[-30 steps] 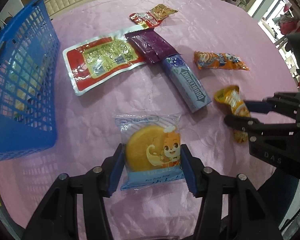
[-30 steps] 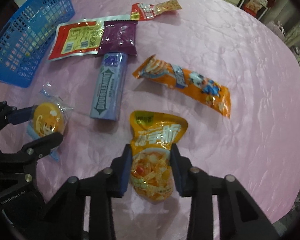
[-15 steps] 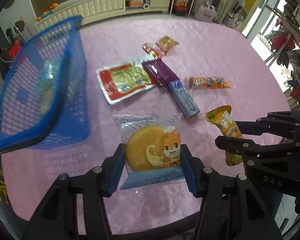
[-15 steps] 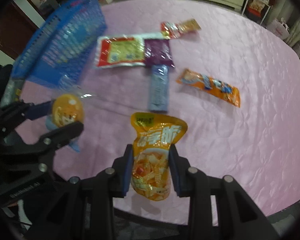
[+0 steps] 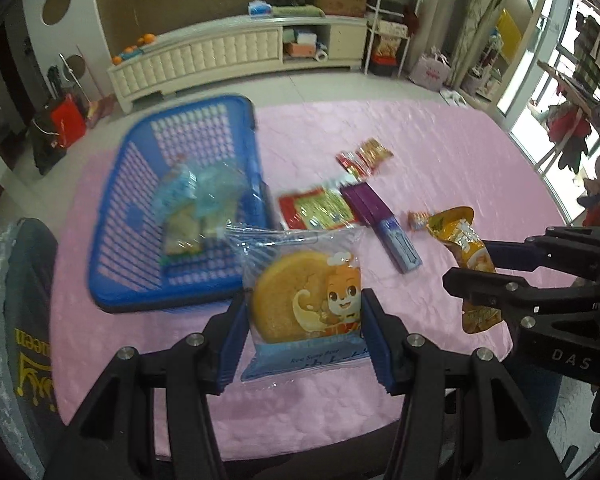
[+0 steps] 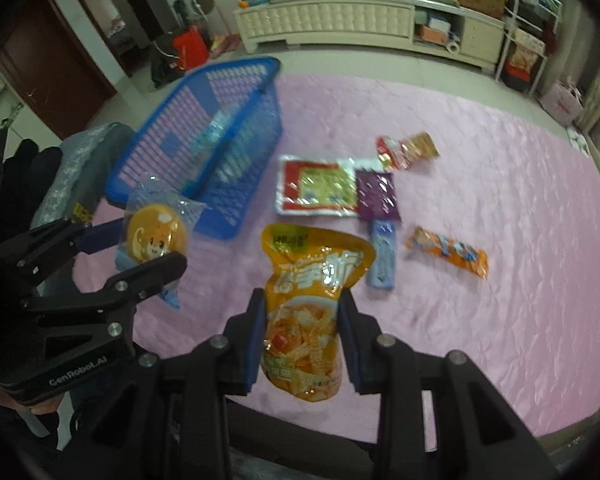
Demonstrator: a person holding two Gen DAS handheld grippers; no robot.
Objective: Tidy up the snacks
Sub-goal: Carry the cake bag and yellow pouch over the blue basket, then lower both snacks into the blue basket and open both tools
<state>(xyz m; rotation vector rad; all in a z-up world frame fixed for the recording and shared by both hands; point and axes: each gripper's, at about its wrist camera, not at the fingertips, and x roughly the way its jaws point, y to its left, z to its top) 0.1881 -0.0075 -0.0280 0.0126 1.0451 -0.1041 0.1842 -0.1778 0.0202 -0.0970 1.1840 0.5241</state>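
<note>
Blue fingers of our left gripper (image 5: 305,332) pinch a clear-wrapped cake pack (image 5: 304,300) by its side edges, lifted off the pink worktop (image 5: 440,148). Right gripper (image 6: 302,340) fingers clamp an orange snack pouch (image 6: 308,304) low down, top flopping free. Blue basket (image 5: 112,240) sits ahead-left of left fingers, some packs already in it. We judge: carrying both to basket. Do it well: bring cake over the near rim before opening, release low, one gripper at a time so they don't collide. Ahead of right fingers on worktop: gum pack (image 6: 383,256), red-yellow sachet (image 6: 318,190), purple packet (image 6: 377,196), orange bar (image 6: 446,252)
</note>
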